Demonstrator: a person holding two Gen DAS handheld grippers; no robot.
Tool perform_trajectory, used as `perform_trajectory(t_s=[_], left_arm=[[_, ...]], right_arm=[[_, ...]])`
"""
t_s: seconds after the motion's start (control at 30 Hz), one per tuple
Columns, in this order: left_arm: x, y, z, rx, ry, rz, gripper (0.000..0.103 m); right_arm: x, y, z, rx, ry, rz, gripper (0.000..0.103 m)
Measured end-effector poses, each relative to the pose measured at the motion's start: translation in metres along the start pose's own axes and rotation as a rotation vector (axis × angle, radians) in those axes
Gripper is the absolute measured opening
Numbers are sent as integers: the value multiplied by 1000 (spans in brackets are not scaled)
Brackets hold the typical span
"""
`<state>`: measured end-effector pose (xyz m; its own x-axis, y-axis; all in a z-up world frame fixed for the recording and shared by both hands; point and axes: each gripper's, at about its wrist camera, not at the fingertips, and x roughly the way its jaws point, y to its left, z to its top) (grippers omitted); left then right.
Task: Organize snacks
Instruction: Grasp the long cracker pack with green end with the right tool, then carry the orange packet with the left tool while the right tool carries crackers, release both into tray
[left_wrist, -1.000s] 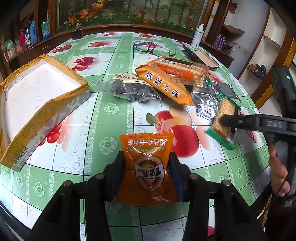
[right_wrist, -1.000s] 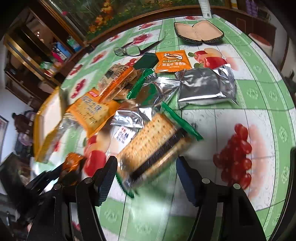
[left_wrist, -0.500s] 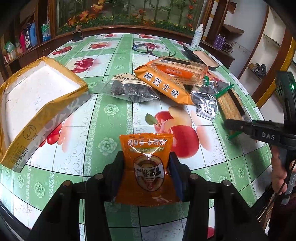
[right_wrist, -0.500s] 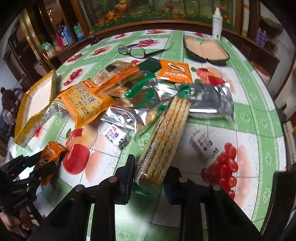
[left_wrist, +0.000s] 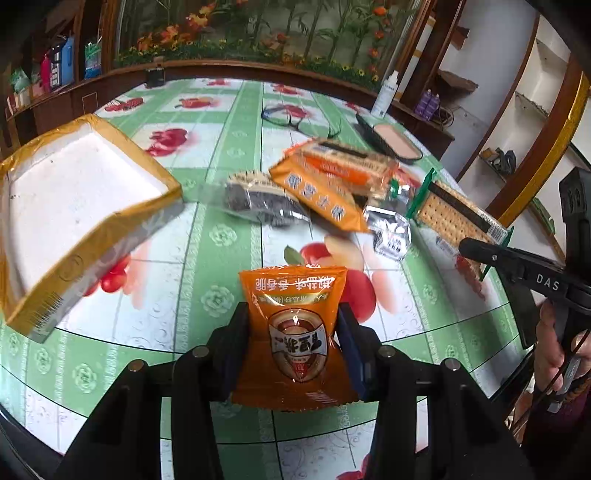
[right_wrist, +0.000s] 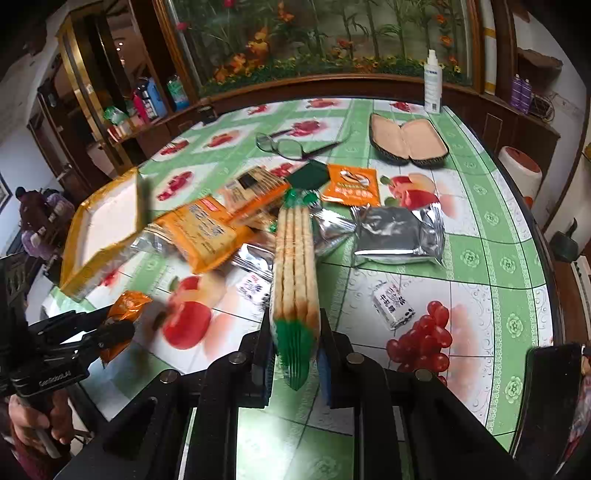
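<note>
— Gripping what?
— The left gripper (left_wrist: 293, 347) clamps one orange snack packet (left_wrist: 293, 332); the right gripper (right_wrist: 295, 354) clamps one cracker sleeve (right_wrist: 295, 273), both above the table (right_wrist: 491, 254).
— Differences?
— Only the right view shows two silver pouches (right_wrist: 399, 236) — and a second orange sachet (right_wrist: 351, 184).

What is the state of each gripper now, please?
Left gripper: closed on the small orange snack packet.
Right gripper: closed on the long cracker pack, held edge-up above the table.

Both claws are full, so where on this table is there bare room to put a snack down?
The white box looks bare inside. Bare tablecloth lies between that box and the snack pile, and right of the silver pouch. The centre is crowded.
</note>
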<state>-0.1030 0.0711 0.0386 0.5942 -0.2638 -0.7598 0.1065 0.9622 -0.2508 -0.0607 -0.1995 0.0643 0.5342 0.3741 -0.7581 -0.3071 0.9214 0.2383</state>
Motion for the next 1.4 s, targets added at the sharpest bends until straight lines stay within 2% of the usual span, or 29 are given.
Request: perform_trajectory(t_s=[0.3,0.67,0.87,1.13,1.3,1.4], left_arm=[[-31,25,13,-50,-75,14,46],[-66,112,48,-195,-160,144,46],[-59,169,82,-262,-165,248,46],[-24,244,125,-349,-116,377,46],[-11,272,133,-397,-91,413,46],[-6,279,132,-408,-79,418,46]], right_arm=[[-7,28,8,-36,-16,125,20],[28,126,49,-192,27,278,20],[73,192,91,-264,62,324,21],[165,266,145,-291,96,337,21],[216,300,163,-287,147,370,21],[235,313,168,-296,156,354,21]])
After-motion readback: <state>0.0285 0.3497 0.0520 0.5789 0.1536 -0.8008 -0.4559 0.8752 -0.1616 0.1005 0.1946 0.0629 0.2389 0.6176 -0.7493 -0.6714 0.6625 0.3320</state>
